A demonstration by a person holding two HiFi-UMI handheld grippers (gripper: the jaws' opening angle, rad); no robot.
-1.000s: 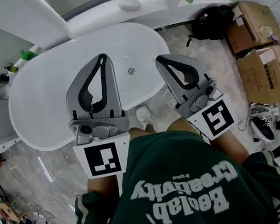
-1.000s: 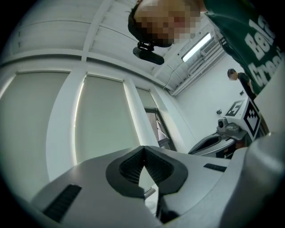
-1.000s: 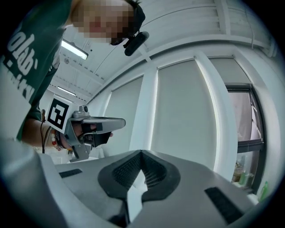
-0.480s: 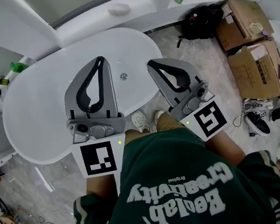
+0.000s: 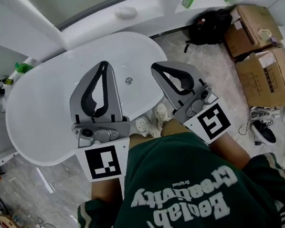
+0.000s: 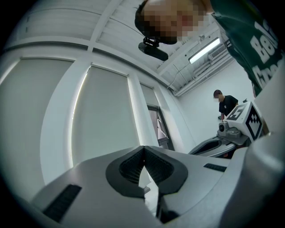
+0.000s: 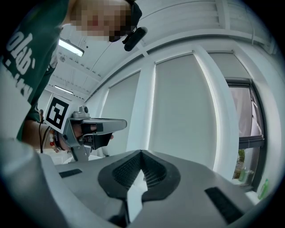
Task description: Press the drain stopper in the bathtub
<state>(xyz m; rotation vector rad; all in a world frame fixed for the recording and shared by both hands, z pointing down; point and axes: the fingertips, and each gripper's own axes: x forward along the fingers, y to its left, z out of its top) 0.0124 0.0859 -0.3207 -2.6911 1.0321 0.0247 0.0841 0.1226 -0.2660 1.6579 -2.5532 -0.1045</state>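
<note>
Jaws together, nothing held: left hand-held gripper (image 5: 105, 66), right hand-held gripper (image 5: 155, 68). Both raised over tub (image 5: 46, 112) edge; stopper (image 5: 129, 80) untouched.

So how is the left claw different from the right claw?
In the head view, the left claw shows over the inside of the bathtub, while the right claw crosses its near rim. The left claw points straight ahead; the right claw slants toward the left one. Both are grey, shut and empty, and neither touches the drain stopper.
</note>
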